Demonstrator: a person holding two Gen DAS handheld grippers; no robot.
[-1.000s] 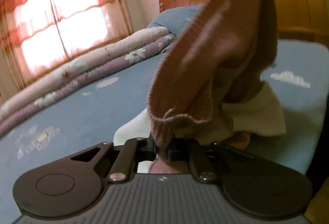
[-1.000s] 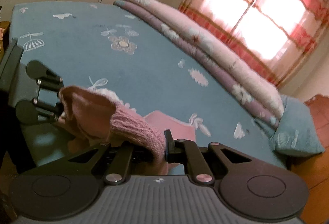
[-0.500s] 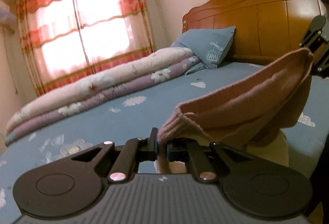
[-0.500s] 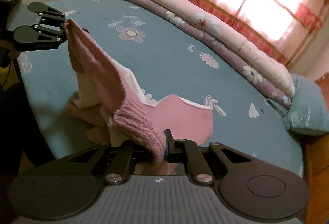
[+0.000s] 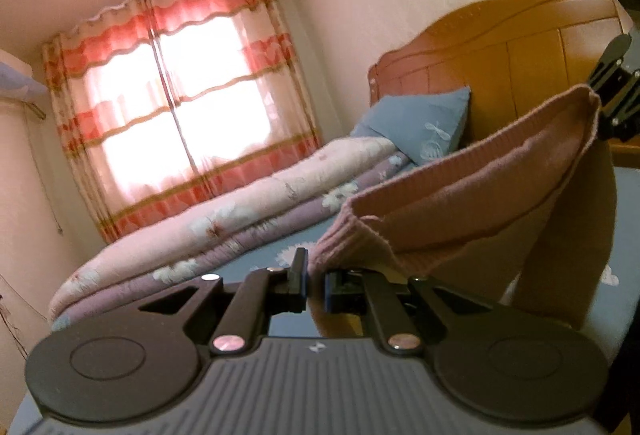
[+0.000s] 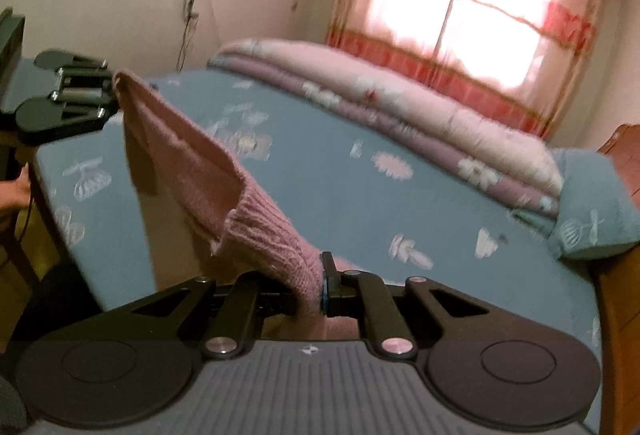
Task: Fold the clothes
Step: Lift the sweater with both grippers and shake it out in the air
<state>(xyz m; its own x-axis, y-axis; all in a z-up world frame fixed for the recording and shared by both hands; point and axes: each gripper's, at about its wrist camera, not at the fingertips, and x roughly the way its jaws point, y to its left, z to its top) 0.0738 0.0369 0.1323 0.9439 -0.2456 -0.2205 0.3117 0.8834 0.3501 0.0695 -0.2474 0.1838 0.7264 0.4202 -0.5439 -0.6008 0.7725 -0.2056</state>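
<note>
Where it hung below the ribbed hem, the pink sweater (image 6: 192,171) was cut off; its hem was stretched from the left gripper (image 6: 114,95), upper left, to the right gripper (image 6: 310,287), lower centre, both jaws pinching it.

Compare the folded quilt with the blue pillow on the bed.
The folded quilt is pink and purple with flowers; the blue pillow is plain blue with a pale print. The quilt runs long beside the window; the pillow is short and sits at its headboard end. The quilt lies flat; the pillow leans up. Both rest on the blue sheet.
</note>
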